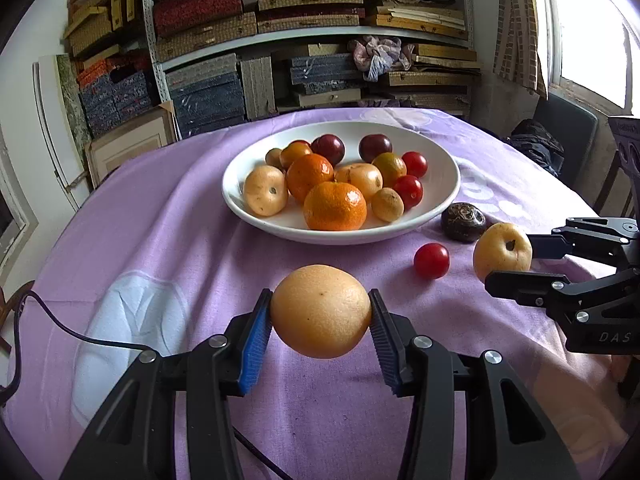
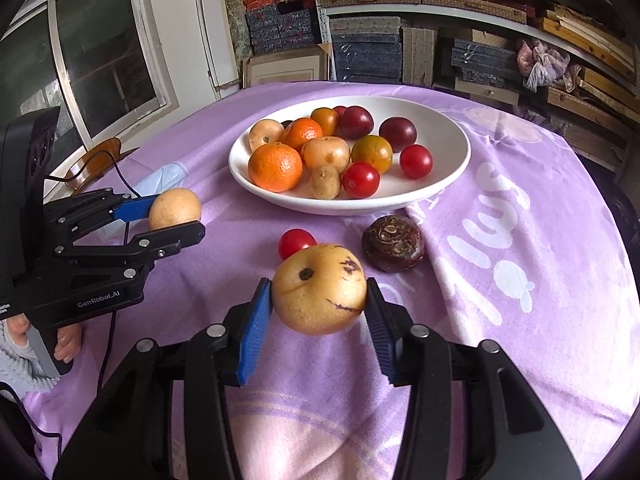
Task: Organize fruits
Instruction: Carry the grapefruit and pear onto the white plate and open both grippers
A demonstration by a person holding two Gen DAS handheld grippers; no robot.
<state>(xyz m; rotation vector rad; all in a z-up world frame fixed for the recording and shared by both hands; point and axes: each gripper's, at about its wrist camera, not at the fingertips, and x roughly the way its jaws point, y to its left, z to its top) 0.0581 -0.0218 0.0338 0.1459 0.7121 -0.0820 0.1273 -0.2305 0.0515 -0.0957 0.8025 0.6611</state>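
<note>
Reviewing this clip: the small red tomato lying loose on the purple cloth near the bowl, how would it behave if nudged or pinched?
The red tomato looks round and glossy, so it would probably roll freely and may slip between the pads. Its small size suggests it is light; the skin likely bruises under a hard pinch.

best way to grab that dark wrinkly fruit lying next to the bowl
Grip the dark fruit across its rounded sides, coming from above. It sits flat and squat on the tablecloth, close to the bowl rim, so a low approach from that side looks cramped.
</note>
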